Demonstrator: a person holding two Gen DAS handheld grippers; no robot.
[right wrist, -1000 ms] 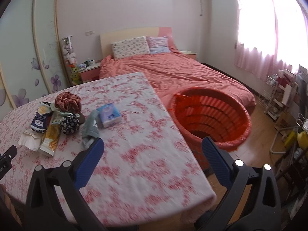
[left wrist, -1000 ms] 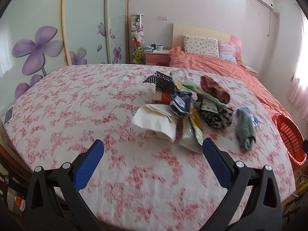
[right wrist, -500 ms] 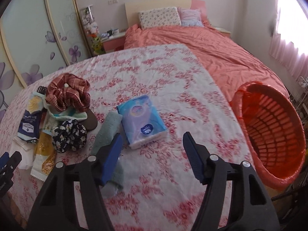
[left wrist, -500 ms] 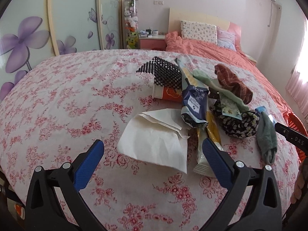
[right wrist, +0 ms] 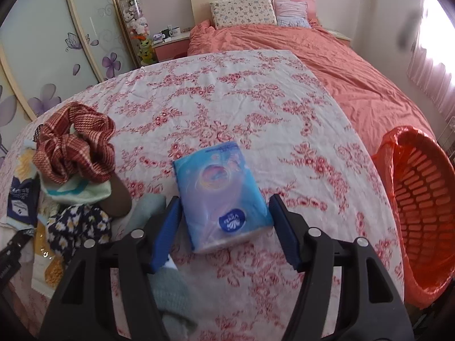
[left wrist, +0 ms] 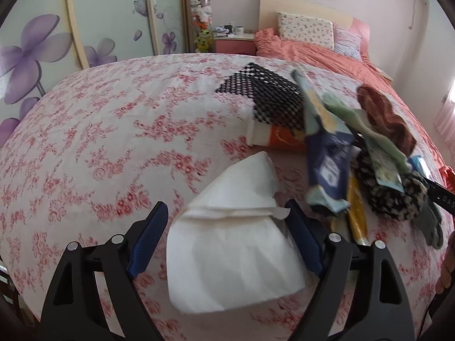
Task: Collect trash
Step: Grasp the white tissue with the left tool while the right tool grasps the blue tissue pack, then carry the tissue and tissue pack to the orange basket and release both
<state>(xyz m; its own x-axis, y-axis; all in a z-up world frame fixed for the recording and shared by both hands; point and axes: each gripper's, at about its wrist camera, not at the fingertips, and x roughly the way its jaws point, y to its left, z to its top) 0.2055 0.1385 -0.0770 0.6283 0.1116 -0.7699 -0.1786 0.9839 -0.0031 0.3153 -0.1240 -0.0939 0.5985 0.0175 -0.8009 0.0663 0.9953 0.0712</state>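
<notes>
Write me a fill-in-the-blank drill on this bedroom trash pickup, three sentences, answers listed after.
1. The left gripper straddles a folded sheet of ____ paper.
2. Between the right gripper's fingers lies a ____ plastic tissue pack.
3. The slatted plastic basket at the edge of the floral tablecloth is coloured ____.

Answers: white; blue; orange

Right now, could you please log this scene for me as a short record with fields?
surface: flowered tablecloth
left gripper: jaws just been closing, white paper napkin between them, not yet pinched
right gripper: jaws just been closing, blue tissue pack between them, pads not yet on it
bin: orange basket, at the table's right edge
pile: wrappers, scrunchies, socks
</notes>
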